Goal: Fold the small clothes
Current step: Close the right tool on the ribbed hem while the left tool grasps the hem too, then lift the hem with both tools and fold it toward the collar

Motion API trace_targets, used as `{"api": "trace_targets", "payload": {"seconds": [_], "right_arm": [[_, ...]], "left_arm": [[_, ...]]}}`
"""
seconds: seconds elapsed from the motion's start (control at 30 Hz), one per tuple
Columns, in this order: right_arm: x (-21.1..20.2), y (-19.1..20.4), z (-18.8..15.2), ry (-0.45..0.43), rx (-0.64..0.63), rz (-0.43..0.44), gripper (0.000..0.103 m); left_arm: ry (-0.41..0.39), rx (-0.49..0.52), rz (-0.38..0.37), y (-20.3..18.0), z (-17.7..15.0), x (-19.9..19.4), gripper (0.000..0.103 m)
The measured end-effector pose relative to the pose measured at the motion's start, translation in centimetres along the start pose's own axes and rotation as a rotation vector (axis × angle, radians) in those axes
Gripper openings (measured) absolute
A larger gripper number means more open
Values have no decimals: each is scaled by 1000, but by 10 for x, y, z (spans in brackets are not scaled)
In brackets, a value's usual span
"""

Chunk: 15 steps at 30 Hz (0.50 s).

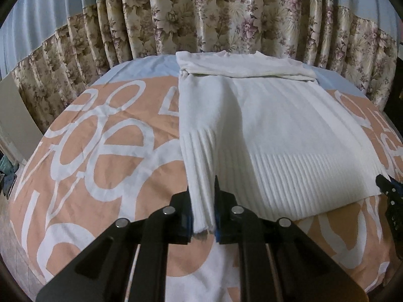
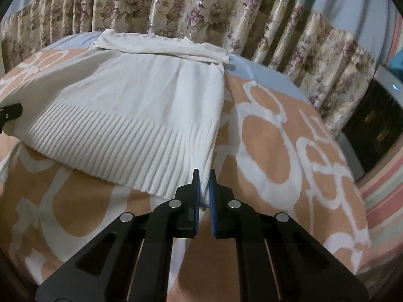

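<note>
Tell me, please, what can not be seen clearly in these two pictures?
- Sweater sleeves: not visible in either view, perhaps folded under.
- Folded white cloth at the far end: kind unclear, partly blurred.
- Right gripper in the left view: cut off by the edge.
- Corner of sweater in the right gripper: hidden between the pads.

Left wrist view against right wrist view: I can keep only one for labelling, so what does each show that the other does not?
Only the left wrist view shows the left claw shut on the ribbed hem's left corner, with the right claw's tip at the far edge. Only the right wrist view shows the right claw shut on the right corner, plus a dark cabinet. Both show the white sweater lying on the peach patterned bedspread before the floral curtain.
</note>
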State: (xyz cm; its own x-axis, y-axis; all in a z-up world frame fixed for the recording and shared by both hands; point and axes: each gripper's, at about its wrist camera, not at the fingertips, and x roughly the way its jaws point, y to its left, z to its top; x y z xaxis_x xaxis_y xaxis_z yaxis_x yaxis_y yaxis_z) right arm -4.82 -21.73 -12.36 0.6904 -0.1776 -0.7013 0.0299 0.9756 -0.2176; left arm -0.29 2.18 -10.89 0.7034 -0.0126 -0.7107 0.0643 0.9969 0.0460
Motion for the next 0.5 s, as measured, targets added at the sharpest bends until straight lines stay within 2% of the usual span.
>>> {"api": "trace_targets", "payload": {"seconds": [0.37, 0.5], "right_arm": [[-29, -13, -5, -25, 36, 52, 6], [-45, -14, -6, -40, 44, 50, 6]], "left_arm": [[7, -8, -32, 3, -14, -26, 12], [-16, -12, -27, 2, -12, -37, 12]]}}
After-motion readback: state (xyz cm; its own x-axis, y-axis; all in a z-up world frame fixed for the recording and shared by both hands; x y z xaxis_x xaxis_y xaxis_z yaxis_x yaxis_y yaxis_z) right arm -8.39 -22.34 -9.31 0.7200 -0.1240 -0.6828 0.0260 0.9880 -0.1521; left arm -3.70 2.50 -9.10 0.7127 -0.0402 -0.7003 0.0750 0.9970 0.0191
